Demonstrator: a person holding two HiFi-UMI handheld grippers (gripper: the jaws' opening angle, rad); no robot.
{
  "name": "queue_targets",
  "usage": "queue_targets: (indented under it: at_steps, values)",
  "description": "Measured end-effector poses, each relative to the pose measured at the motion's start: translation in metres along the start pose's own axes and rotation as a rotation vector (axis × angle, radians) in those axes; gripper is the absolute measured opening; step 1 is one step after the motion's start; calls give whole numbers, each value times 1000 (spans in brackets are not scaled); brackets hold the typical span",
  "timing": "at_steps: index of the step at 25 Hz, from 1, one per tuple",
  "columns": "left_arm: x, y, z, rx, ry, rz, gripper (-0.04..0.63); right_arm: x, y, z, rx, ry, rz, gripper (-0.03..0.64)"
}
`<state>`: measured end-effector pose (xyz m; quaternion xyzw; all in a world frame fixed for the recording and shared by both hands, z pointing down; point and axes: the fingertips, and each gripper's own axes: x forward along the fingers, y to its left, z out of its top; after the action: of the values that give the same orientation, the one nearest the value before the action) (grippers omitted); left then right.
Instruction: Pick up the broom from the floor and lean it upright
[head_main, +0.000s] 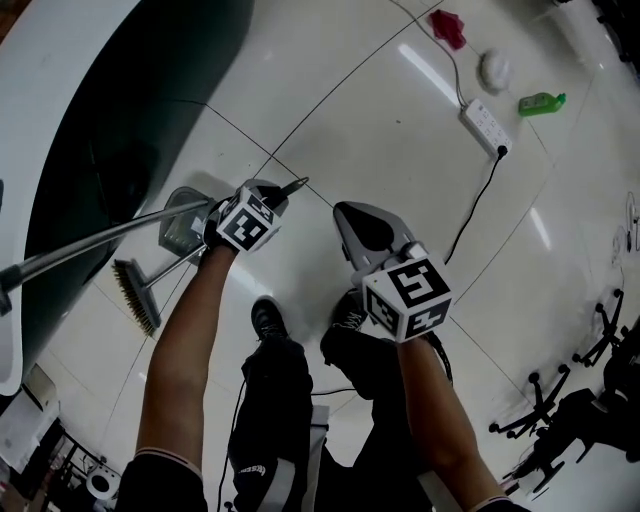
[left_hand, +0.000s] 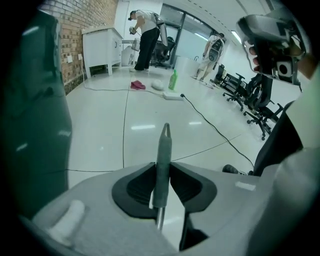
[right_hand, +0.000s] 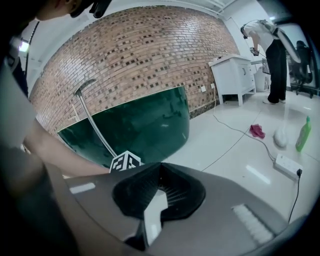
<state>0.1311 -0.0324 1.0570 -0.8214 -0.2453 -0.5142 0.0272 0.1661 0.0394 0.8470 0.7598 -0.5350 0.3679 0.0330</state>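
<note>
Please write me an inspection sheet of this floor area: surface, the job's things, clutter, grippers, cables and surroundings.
surface: glossy white tiled floor; no spill seen.
job's things: broom, brush end down near the floor, handle slanting up.
clutter: grey dustpan beside the broom; red cloth, white round object, green bottle farther off.
grippers: left gripper shut on the broom's handle near its tip; right gripper shut, empty.
cables: black cable plugged into a white power strip.
surroundings: dark green curved panel, brick wall, office chairs.
</note>
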Motion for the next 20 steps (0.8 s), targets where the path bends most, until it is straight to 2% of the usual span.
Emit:
queue_targets:
  at_steps: [7,13,20]
  values:
    - [-108,-26,18,51,-75,69,94,-35,59,38,-8,21,45,3]
    - [-200,-37,24,45,-130,121,95,-55,116,84,-54,29,92,3]
    - [-312,-42,9,23,-191,218,94,-64,198,130,-147,45,197,3]
